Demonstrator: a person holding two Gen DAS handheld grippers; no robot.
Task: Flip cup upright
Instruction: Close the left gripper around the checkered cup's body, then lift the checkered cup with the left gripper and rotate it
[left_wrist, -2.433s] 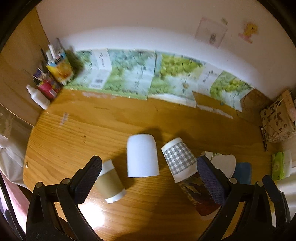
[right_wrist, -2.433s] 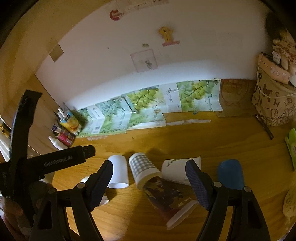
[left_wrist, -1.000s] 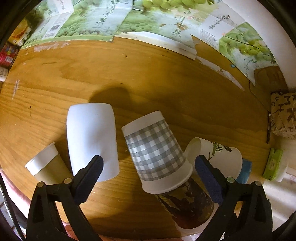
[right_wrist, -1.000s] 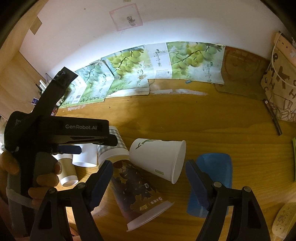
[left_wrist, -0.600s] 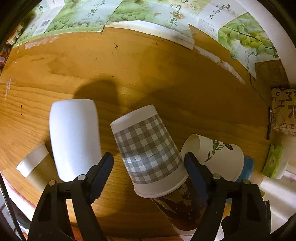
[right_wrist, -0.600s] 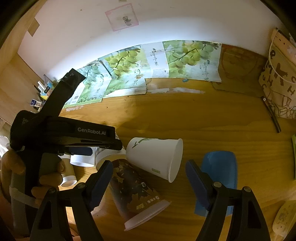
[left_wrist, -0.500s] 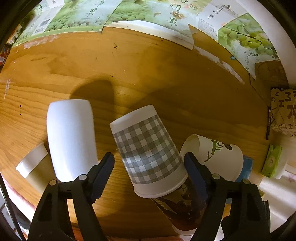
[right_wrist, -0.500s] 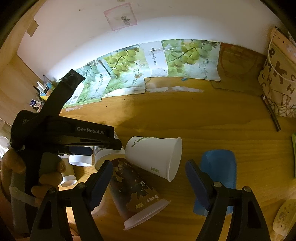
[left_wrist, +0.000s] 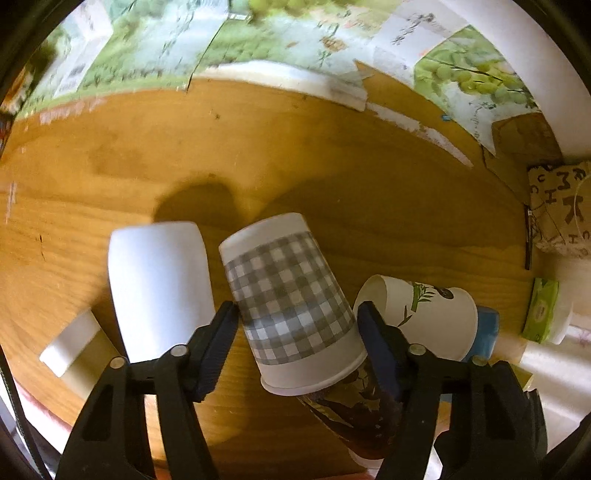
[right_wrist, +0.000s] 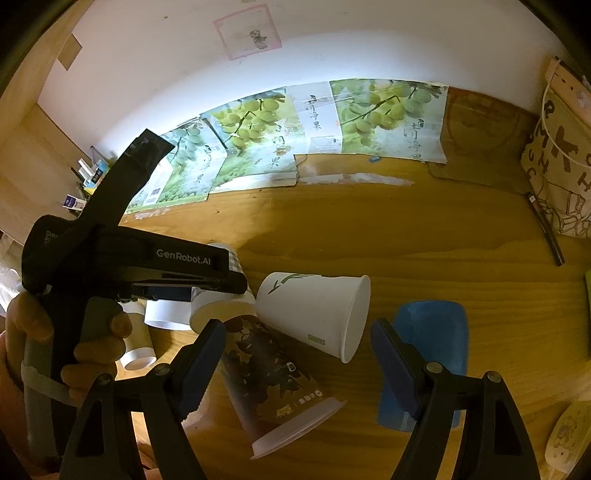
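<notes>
A grey checked paper cup (left_wrist: 291, 299) stands upside down on the wooden table (left_wrist: 295, 166), resting over a dark printed cup (left_wrist: 354, 413) that lies on its side. My left gripper (left_wrist: 297, 328) is shut on the checked cup, one finger on each side of it. In the right wrist view the left gripper's body hides most of that cup (right_wrist: 236, 273). My right gripper (right_wrist: 297, 354) is open and empty, above the dark printed cup (right_wrist: 269, 380) and a white leaf-print cup (right_wrist: 317, 310) lying on its side.
A plain white cup (left_wrist: 159, 284) and a brown cup (left_wrist: 74, 354) lie at the left. A blue tray (right_wrist: 428, 354) lies at the right. A patterned bag (right_wrist: 561, 177), a pen (right_wrist: 546, 229) and grape-print boxes (right_wrist: 280, 140) line the back wall.
My left gripper has moved down over the checked cup and its fingers have closed from wide open onto the cup's sides. The right gripper has stayed open and barely moved.
</notes>
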